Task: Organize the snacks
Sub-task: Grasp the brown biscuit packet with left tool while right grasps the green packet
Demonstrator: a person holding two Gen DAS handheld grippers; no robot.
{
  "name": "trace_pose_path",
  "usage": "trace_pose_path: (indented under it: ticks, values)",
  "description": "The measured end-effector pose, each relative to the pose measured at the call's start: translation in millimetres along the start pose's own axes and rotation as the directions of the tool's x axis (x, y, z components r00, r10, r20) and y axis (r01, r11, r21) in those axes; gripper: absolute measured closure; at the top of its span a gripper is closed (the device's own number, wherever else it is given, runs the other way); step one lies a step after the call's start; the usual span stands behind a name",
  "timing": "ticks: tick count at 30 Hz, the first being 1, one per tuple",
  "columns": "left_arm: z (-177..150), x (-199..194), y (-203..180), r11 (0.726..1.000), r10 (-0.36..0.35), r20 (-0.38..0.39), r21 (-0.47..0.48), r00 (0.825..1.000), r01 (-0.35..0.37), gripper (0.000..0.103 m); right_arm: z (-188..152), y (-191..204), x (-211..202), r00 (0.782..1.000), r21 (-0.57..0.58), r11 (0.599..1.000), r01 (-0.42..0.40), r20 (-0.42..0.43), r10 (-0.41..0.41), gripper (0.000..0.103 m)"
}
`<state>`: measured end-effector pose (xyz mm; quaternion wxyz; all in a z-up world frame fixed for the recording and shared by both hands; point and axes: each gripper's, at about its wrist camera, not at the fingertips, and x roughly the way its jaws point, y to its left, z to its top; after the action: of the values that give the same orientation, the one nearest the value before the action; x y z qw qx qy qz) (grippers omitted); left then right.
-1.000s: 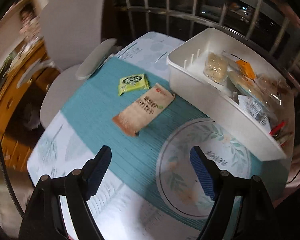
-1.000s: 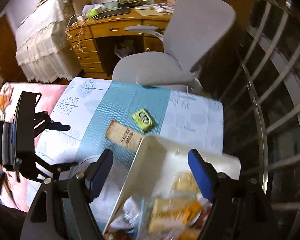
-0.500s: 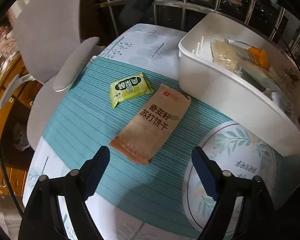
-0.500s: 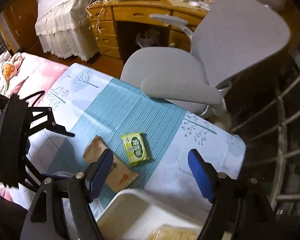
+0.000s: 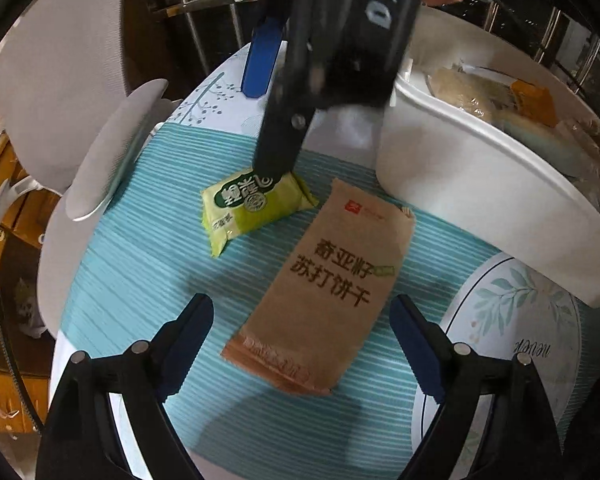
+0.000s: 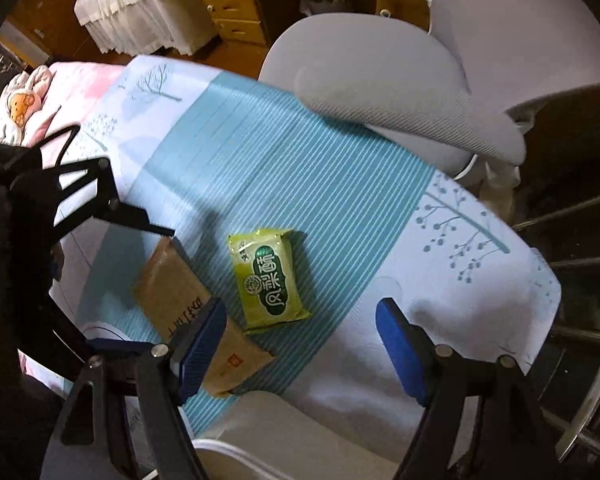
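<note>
White bin's [image 5: 480, 184] snacks visible only left view; both hand-held grippers [image 5: 300, 320] [image 6: 300, 332] released.

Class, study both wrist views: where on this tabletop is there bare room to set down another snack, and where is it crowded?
Free: the teal striped cloth between the green snack packet and the grey chair, and the pale tree-printed corner beyond the packet. Crowded: the strip where the packet, the brown paper cracker pack and the white plastic bin lie close, under both open grippers.
</note>
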<state>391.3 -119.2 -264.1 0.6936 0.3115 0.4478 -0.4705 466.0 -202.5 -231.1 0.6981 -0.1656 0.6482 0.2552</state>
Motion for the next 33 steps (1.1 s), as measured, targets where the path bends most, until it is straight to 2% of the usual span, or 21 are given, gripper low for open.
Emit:
trace_pose_path:
  ticks: [7,12,17,19,22,27,30,33]
  values:
    - [5,13,-4,0.999,-0.045,-0.001,0.024,0.999,0.045,0.014,-1,10,19,0.999,-0.052,0.999,0.009,-0.042,-0.011,0.026]
    - [5,23,-8,0.999,-0.03,-0.007,0.044,1.0,0.03,0.015,0,12,31,0.996,-0.071,0.997,0.019,-0.081,-0.025,0.032]
    - [1,24,-10,0.998,-0.045,0.041,0.04,0.998,0.043,0.022,2,16,39,0.995,-0.077,0.997,0.02,-0.098,-0.028,0.039]
    - [-1,23,-9,0.998,-0.064,0.06,0.033,0.996,0.062,0.033,4,18,43,0.994,-0.081,0.996,0.024,-0.106,-0.033,0.042]
    - [-3,21,-9,0.998,-0.061,0.1,0.024,0.993,0.058,0.04,7,22,46,0.993,-0.086,0.995,0.043,-0.107,-0.052,0.044]
    - [-11,15,-9,0.999,-0.037,0.133,-0.016,0.99,0.039,0.045,12,26,50,0.986,-0.066,0.992,0.105,-0.12,-0.112,0.057]
    - [-16,10,-11,0.998,-0.025,0.13,-0.047,0.991,0.031,0.047,13,27,51,0.985,-0.042,0.993,0.111,-0.126,-0.116,0.059]
    - [-24,3,-16,0.997,-0.023,0.119,-0.073,0.993,0.031,0.047,18,30,52,0.982,-0.01,0.993,0.121,-0.149,-0.121,0.065]
